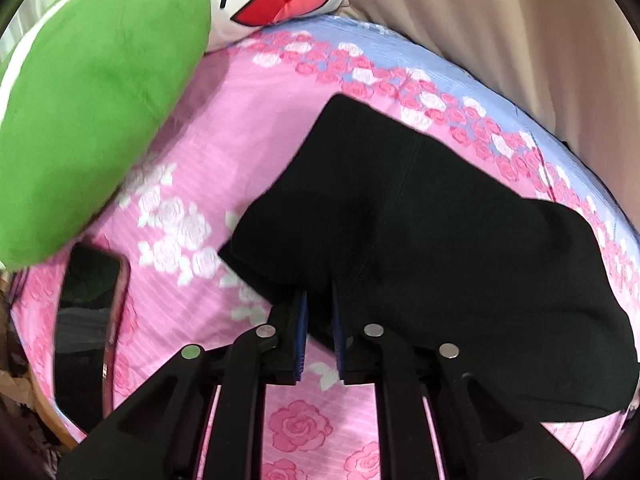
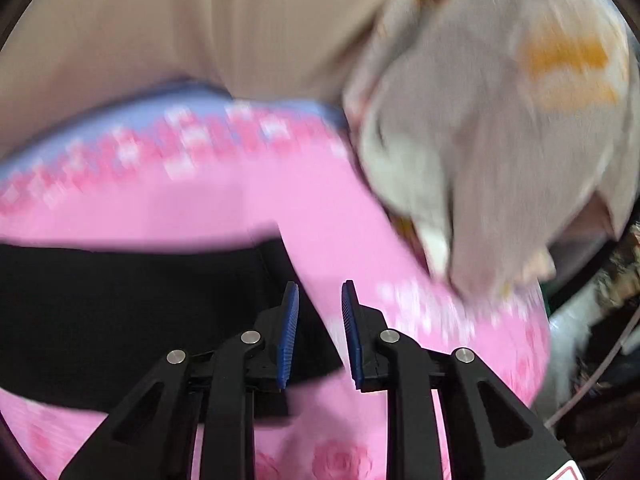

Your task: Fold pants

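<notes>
Although the fold is well advanced, the work is judged not yet finished. The pants (image 1: 420, 220) lie on the bed, on a pink rose-print bedsheet (image 1: 224, 152), as a compact black bundle with more than one layer showing along the near edge; no loose leg trails out in either view.

The left gripper (image 1: 319, 332) has its fingers (image 1: 301, 336) drawn nearly together on the near edge of the pants, with black fabric pinched between the blue pads. That edge is therefore held, not released.

The right gripper (image 2: 319, 332) is seen in the blurred right wrist view with its fingers (image 2: 289, 332) set apart and only the pink sheet visible between them. It grips nothing. The end of the pants (image 2: 140, 312) lies just beside and partly under the left finger (contact cannot be confirmed through the blur).

Done, as far as can be judged: the length has been doubled over into a short block. Remaining: release of the left-hand pinch, and possibly a final smoothing or one more fold, since the bundle looks thick and slightly uneven along its right end.

Nearby items are a green cushion (image 1: 92, 120) and a phone (image 1: 88, 328), both clear of the pants.
</notes>
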Demonstrator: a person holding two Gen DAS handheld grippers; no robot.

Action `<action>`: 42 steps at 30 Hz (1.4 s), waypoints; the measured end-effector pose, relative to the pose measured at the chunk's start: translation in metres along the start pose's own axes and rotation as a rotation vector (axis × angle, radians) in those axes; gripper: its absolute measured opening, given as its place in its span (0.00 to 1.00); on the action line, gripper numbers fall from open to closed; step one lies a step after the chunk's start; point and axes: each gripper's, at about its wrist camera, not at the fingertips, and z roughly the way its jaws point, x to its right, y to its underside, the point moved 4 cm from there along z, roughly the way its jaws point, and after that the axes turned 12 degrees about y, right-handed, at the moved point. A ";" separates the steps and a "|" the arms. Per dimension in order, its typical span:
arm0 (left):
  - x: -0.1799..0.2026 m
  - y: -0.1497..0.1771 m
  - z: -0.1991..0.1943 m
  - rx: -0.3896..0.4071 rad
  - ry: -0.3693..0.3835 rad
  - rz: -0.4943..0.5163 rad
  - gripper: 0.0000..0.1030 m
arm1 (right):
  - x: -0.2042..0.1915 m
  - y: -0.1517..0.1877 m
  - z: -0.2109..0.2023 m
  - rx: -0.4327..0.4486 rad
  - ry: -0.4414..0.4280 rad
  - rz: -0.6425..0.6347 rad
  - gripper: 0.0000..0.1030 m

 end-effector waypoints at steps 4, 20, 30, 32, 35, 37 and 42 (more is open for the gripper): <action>-0.001 0.010 -0.021 0.038 0.083 -0.015 0.34 | 0.007 0.034 -0.059 0.137 -0.089 0.103 0.45; -0.015 0.004 -0.002 -0.017 0.185 -0.118 0.11 | -0.214 0.115 -0.226 0.313 -0.720 -0.314 0.59; -0.003 0.020 -0.053 0.130 0.020 0.041 0.51 | -0.353 0.098 -0.245 0.372 -0.749 -0.667 0.44; 0.001 0.021 -0.062 0.156 0.006 0.065 0.54 | -0.369 0.096 -0.241 0.351 -0.762 -0.711 0.29; 0.012 0.028 -0.072 0.203 -0.028 0.107 0.57 | -0.384 0.090 -0.239 0.336 -0.780 -0.734 0.05; 0.020 0.031 -0.075 0.226 -0.049 0.125 0.61 | -0.385 0.085 -0.239 0.318 -0.799 -0.742 0.04; 0.036 0.041 -0.077 0.243 -0.061 0.167 0.65 | -0.344 0.095 -0.262 0.333 -0.886 -0.764 0.04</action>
